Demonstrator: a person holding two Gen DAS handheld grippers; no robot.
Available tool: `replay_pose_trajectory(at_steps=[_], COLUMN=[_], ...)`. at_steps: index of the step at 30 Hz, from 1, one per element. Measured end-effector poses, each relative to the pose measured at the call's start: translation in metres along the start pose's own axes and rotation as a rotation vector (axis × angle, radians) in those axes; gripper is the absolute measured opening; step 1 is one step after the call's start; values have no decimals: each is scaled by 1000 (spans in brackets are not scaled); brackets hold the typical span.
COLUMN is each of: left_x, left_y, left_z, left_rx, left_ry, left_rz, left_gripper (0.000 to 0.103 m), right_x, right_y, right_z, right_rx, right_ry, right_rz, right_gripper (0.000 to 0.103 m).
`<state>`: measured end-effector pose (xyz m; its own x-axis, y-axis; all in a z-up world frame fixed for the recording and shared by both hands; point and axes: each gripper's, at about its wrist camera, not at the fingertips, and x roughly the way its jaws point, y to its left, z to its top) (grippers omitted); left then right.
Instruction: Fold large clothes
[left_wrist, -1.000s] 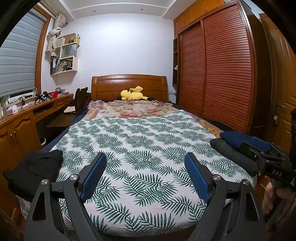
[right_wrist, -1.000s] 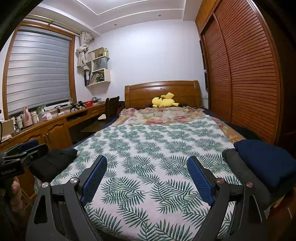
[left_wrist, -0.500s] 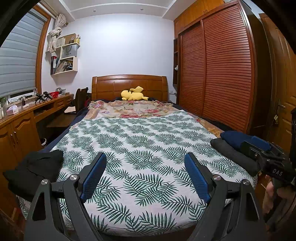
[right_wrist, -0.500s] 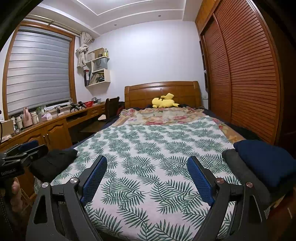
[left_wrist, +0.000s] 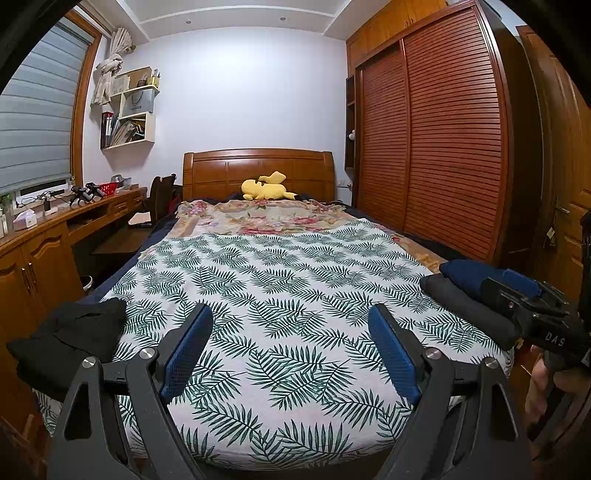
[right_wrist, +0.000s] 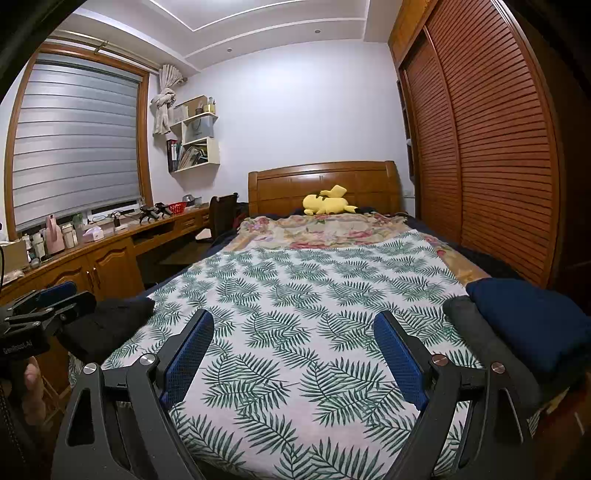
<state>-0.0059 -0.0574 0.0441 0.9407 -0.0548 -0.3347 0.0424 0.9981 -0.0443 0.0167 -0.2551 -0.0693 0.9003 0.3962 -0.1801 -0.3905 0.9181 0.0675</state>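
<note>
Left wrist view: both claws, left claw (left_wrist: 288, 350) and right claw (right_wrist: 291, 354), hang spread and empty above the bed (left_wrist: 295, 288); folded navy garment (right_wrist: 532, 321) stacked at its right edge, crumpled black garment (left_wrist: 74, 328) waiting at its left.

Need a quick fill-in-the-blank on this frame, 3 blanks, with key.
1. The navy garment lies on top of a ____ folded garment at the bed's right edge.
2. The black garment sits at the bed's ____ edge.
3. Both the left gripper and the right gripper are ____, holding nothing.

Missing words: grey; left; open
</note>
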Motion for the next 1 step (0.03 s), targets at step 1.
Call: replay_pose_trajectory(at_steps=[1], left_x=[0], left_y=[0], left_z=[0], left_rx=[0], left_ry=[0], left_rz=[0], left_gripper=[86], right_x=[0], right_y=[0], right_z=[0], right_rx=[-1], right_ry=[0], right_rz=[1], right_gripper=[89])
